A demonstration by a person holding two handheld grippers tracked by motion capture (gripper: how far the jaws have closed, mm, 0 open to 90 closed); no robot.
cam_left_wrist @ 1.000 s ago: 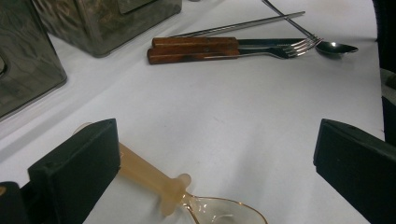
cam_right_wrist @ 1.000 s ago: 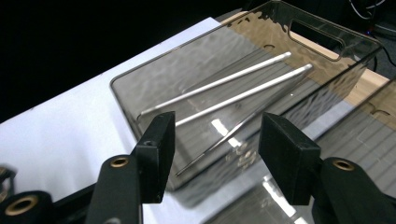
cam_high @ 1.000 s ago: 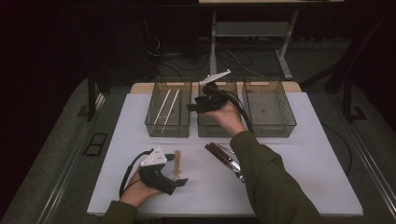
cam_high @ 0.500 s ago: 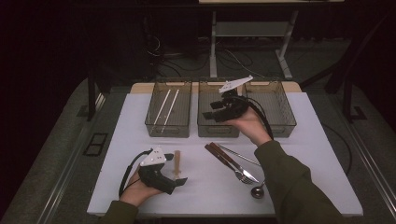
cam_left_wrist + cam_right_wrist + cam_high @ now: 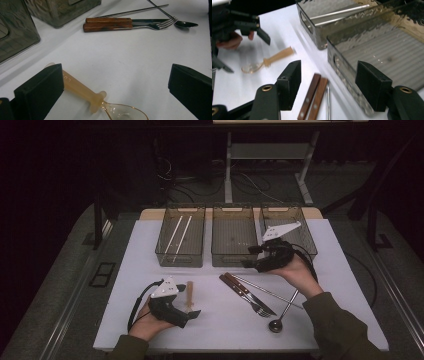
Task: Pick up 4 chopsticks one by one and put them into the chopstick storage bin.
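1. My right gripper has its jaws apart with nothing between them; they have just been opening. It hangs at the front edge of the middle bin and the right bin, jaws pointing toward 9 o'clock in the high view.
2. My left gripper is released too, jaws spread wide and low over the tabletop. In the left gripper view the amber-handled plastic spoon lies between them, its handle end just beside the left-hand jaw; I cannot tell whether they touch.
3. In the high view that spoon lies at about 12 o'clock from my left gripper, flat on the tabletop.
4. At about 6 o'clock from my right gripper lie the two wooden-handled pieces, a knife and a fork, side by side with handles touching.
5. A metal chopstick lies just beside them, and a metal spoon crosses it, bowl toward my side.
6. The left bin, at 10 o'clock from my right gripper, holds two pale chopsticks.
7. The three bins stand in a row along the far edge of the tabletop.
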